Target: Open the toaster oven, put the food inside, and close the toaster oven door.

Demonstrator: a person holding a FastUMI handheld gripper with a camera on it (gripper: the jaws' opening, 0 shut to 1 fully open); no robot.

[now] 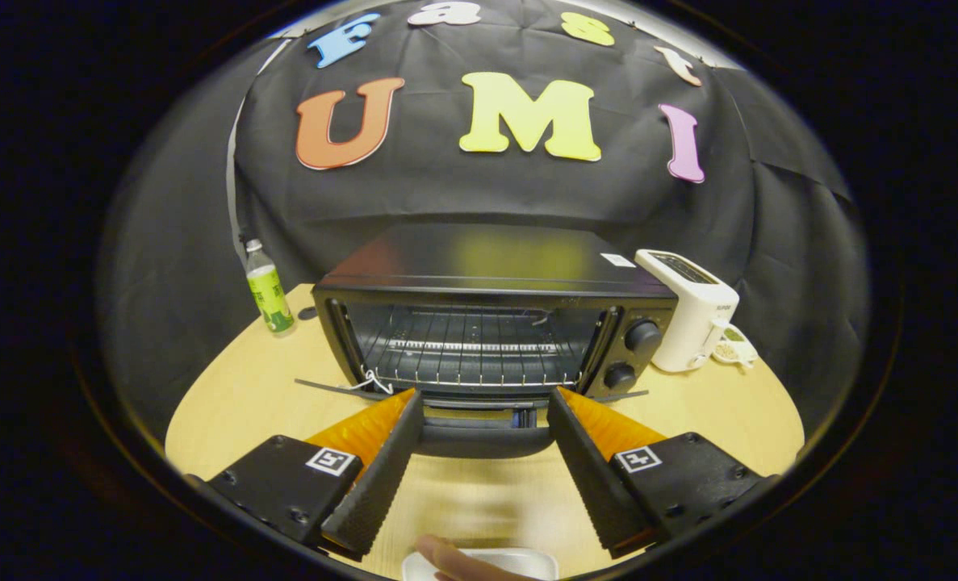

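While fingers [485, 399] gape, toaster oven [491, 323] faces them.

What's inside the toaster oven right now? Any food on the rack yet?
The toaster oven is open, door folded down between the open tongs. Inside, a bare wire rack, no food on it. The floor under the rack and the near corners are too dark to tell.

We see a black oven [487, 323] sitting square on the counter [228, 403], door [479, 436] dropped fully open and flat, handle end toward us. Wire rack [466, 355] inside is bare. Two round knobs [632, 355] stacked on its right panel. A white tray [519, 562] edge sits nearest us on the counter; we can't tell what's on it.
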